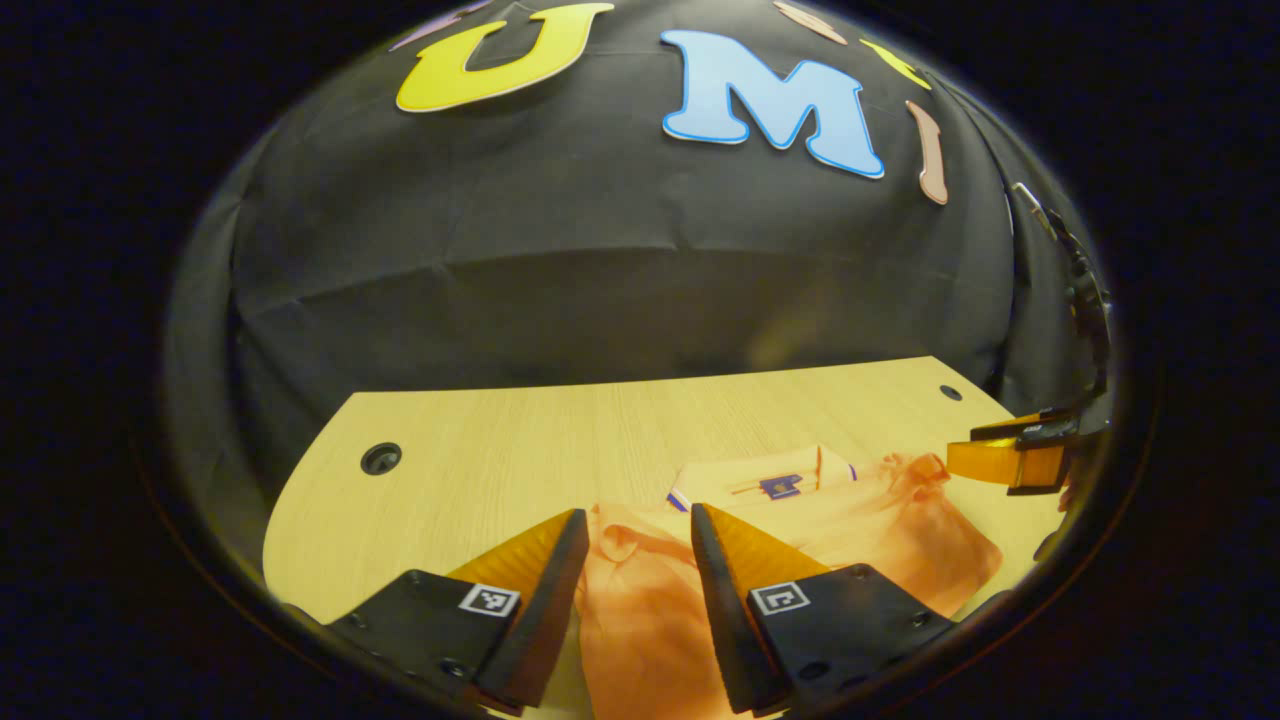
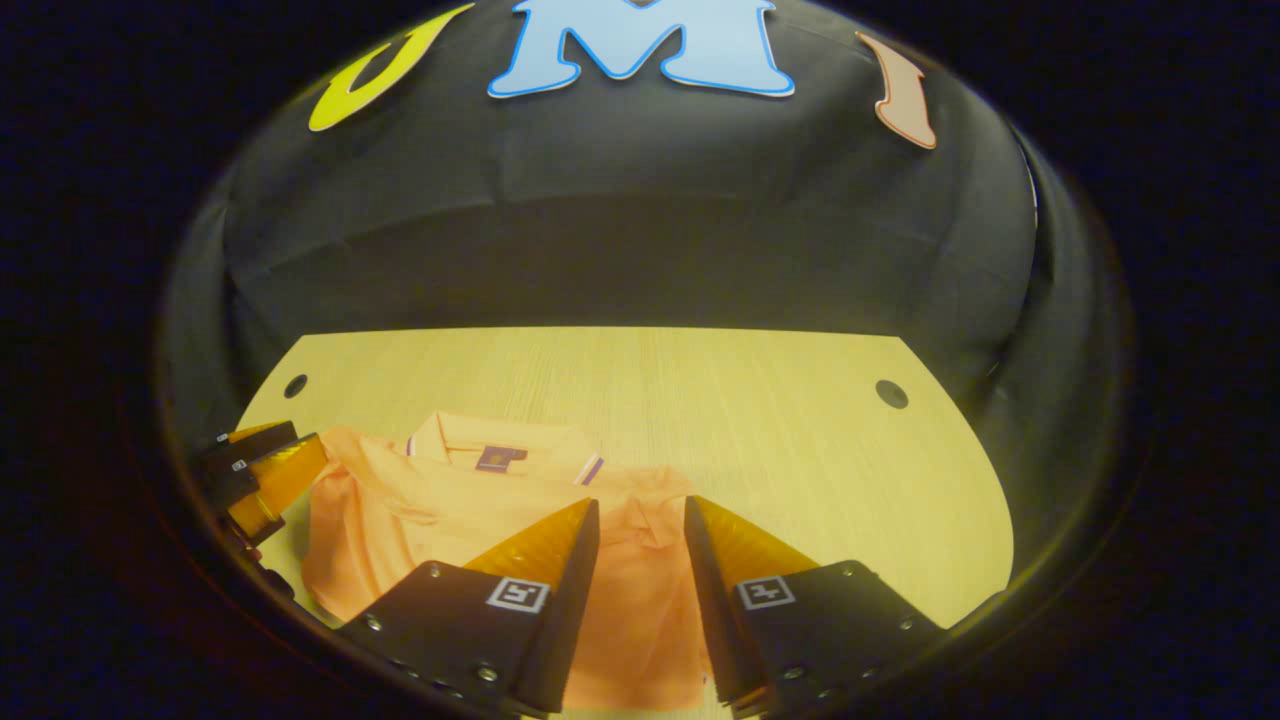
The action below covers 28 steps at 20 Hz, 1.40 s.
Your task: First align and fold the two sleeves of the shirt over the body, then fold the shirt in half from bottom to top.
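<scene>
An orange polo shirt (image 1: 870, 545) lies flat on the wooden table (image 1: 520, 450), collar (image 1: 775, 480) toward the far wall. My left gripper (image 1: 640, 522) hovers open over the shirt's left part, with a rumpled sleeve end (image 1: 615, 540) showing in the gap between its fingers. In the right gripper view the same shirt (image 2: 430, 505) spreads out to the left, and my right gripper (image 2: 642, 512) is open above its right side. The right gripper (image 1: 978, 447) appears at the shirt's right edge in the left gripper view. The left gripper (image 2: 300, 447) sits at the shirt's left edge.
The table has a round cable hole (image 1: 381, 458) at the left and another (image 2: 891, 393) at the right. Bare wood (image 2: 800, 470) stretches beyond and to the right of the shirt. The black cloth wall stands behind the table's far edge.
</scene>
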Each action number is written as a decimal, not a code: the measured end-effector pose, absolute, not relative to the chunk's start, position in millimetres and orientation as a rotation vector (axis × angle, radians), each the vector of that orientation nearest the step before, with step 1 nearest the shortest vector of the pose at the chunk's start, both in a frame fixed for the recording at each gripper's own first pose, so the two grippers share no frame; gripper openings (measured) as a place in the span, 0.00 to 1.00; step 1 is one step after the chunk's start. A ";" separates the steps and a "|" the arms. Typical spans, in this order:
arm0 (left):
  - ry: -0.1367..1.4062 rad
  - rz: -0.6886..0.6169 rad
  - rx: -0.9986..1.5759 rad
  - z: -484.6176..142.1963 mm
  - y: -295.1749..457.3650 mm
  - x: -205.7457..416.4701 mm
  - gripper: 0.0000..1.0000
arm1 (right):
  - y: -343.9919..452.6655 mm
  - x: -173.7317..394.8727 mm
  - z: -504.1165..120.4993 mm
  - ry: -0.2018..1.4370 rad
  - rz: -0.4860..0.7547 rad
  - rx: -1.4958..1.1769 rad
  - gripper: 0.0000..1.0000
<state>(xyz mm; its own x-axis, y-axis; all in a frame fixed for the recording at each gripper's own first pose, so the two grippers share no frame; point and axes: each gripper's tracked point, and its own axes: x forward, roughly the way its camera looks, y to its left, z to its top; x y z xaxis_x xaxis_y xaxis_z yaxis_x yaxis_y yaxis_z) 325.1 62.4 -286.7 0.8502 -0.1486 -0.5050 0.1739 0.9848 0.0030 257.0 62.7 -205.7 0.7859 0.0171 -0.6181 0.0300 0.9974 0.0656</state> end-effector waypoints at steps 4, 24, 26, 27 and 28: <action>0.481 -0.167 0.040 -258.1 54.5 308.0 0.79 | 54.4 237.4 -181.1 0.605 -0.002 0.077 0.79; 0.168 -0.089 0.010 -91.7 17.6 165.0 0.93 | 25.0 100.1 -22.6 0.212 0.062 0.067 0.92; 0.149 -0.071 0.001 -81.6 12.0 147.7 0.94 | 21.3 84.3 -8.8 0.177 0.081 0.064 0.92; 0.142 -0.062 -0.006 -76.7 8.6 140.1 0.94 | 20.1 76.3 -3.6 0.166 0.089 0.059 0.92; 0.133 -0.058 -0.010 -72.7 7.1 127.4 0.94 | 18.7 70.1 0.7 0.155 0.096 0.048 0.92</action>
